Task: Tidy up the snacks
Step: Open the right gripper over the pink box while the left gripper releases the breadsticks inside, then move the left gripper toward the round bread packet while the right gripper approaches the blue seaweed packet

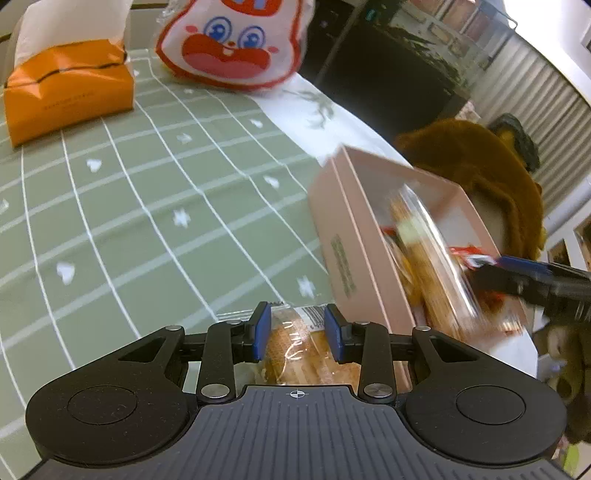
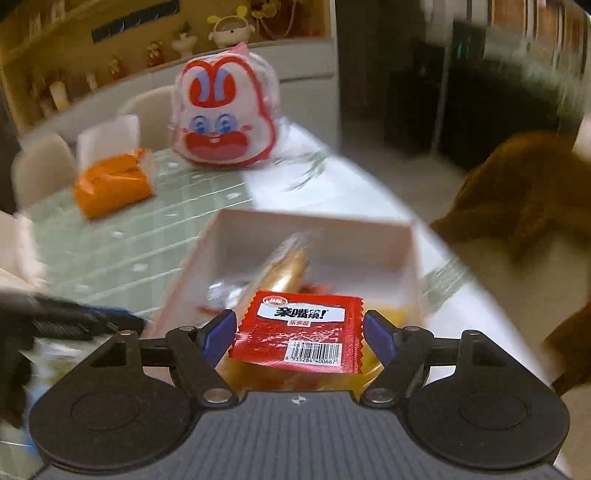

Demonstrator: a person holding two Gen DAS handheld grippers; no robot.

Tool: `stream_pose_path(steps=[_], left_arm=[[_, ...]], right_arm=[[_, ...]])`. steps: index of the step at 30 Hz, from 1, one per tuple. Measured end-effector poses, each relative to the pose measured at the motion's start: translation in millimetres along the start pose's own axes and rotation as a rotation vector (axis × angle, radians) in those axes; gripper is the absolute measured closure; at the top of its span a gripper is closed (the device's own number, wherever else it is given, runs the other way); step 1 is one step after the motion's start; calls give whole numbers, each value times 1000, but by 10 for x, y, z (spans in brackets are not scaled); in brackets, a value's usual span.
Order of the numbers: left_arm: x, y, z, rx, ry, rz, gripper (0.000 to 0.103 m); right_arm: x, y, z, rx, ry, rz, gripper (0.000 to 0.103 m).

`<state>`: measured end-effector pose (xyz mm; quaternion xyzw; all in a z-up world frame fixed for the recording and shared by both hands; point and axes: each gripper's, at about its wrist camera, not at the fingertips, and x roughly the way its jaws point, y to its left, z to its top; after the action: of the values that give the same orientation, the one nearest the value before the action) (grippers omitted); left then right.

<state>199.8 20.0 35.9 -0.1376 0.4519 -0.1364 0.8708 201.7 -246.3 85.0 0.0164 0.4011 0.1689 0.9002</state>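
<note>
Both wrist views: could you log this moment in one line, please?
left tongs: gripping pastry packet | right tongs: open, red sachet over pink box

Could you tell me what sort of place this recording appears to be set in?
Most likely a home dining area: a table with a green grid tablecloth, an orange tissue pack, pale chairs and a shelf of small ornaments behind.

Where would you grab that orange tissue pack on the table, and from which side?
Grip the orange tissue pack across its two long sides, coming down from above. It lies flat on the green checked tablecloth; its long sides look bare, and white tissue stands at its far end.
</note>
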Motion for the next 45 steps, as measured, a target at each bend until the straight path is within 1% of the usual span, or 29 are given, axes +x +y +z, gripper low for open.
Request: stream_pose_path(steps=[1, 3, 5, 6, 7, 8, 9, 10, 12, 13, 14, 16, 17, 19, 21, 23, 25, 27, 31, 34, 39, 41, 42, 45], left_arm=[[-26, -29, -62, 5, 6, -7, 67], [-89, -71, -176, 10, 15, -19, 67], [-146, -111, -287, 2, 17, -22, 67], [-173, -124, -336, -4, 21, -26, 67], [-203, -136, -381, -10, 26, -34, 66], [-235, -147, -426, -14, 31, -43, 65], [-268, -155, -466, -16, 37, -52, 64], [-308, -158, -509, -17, 43, -65, 64], [-401, -139, -590, -29, 47, -94, 64], [-429, -122, -611, -36, 47, -102, 64], [-478, -101, -641, -42, 43, -105, 64], [-602, -32, -676, -60, 11, -87, 64], [-680, 17, -681, -79, -14, -72, 64], [-849, 174, -690, -149, -81, -27, 64], [-975, 353, -697, -219, -138, 24, 64], [-1051, 521, -718, -274, -167, 92, 64], [-1076, 633, -761, -309, -164, 131, 64], [-1082, 688, -820, -323, -154, 139, 64], [-1034, 635, -932, -297, -117, 136, 64], [-1020, 610, -1011, -279, -93, 137, 64], [-1052, 540, -1132, -240, -58, 160, 64], [-1060, 534, -1150, -228, -56, 165, 64], [-1069, 536, -1162, -229, -55, 164, 64], [-1065, 558, -1185, -234, -50, 156, 64]], right_arm=[[-11, -75, -10, 60, 2, 51, 27], [-55, -243, -19, 205, -47, 118, 27], [-72, -398, 19, 339, -98, 140, 26], [-58, -442, 28, 375, -102, 128, 24], [-12, -449, 66, 378, -76, 77, 24], [48, -417, 87, 347, -39, 24, 24], [81, -397, 94, 319, -17, 5, 24], [88, -399, 87, 317, -5, 24, 24], [24, -472, 13, 407, -3, 122, 24], [-34, -493, -28, 450, -19, 152, 24], [-94, -477, -56, 457, -35, 147, 24], [-211, -330, -100, 380, -51, 76, 24], [-275, -203, -135, 305, -56, 30, 24], [-373, 38, -242, 182, -49, -26, 24], [-426, 195, -359, 125, -27, -54, 24], [-462, 291, -473, 124, -4, -60, 24], [-457, 354, -594, 147, 19, -38, 24], [-428, 443, -714, 167, 48, -16, 24], [-384, 667, -903, 167, 96, 25, 24], [-317, 916, -885, 126, 96, 46, 24], [-19, 1130, -785, 124, 99, 10, 24], [91, 1161, -787, 106, 107, -25, 24], [117, 1171, -803, 90, 112, -43, 24], [67, 1160, -866, 74, 121, -38, 23]])
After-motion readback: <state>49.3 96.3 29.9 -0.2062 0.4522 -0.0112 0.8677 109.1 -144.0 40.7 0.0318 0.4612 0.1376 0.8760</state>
